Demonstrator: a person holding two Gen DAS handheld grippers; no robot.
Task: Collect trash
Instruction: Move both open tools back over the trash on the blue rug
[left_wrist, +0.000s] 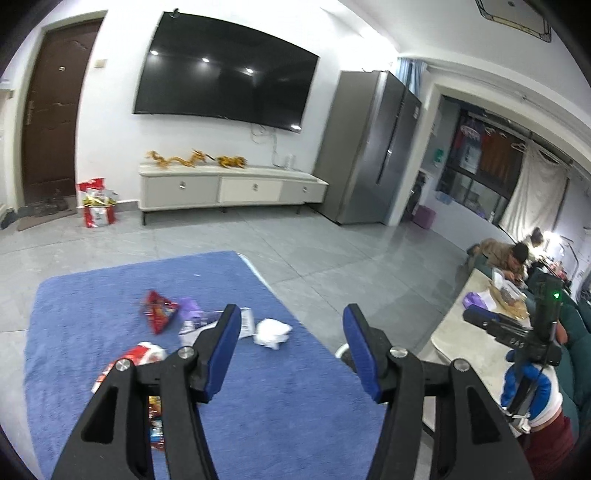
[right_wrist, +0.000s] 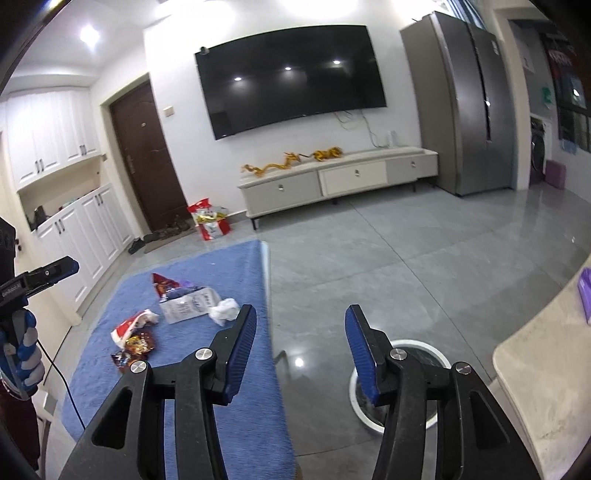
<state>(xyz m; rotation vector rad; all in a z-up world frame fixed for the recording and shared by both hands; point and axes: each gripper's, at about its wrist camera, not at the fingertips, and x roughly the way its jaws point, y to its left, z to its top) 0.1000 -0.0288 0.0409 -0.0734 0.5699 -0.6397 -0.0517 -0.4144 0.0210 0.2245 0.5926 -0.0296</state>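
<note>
Hand-held gripper (right_wrist: 301, 321): gaping, empty | bin (right_wrist: 436, 349): rim half hidden behind finger

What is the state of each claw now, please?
Left claw: open, holding nothing.
Right claw: open, holding nothing.

No wording reads clearly in either view. Print shows on the white carton (right_wrist: 188, 306) lying on the blue rug (right_wrist: 236, 266) and on the red gift bag (right_wrist: 210, 221) by the far door, all too blurred to make out.
</note>
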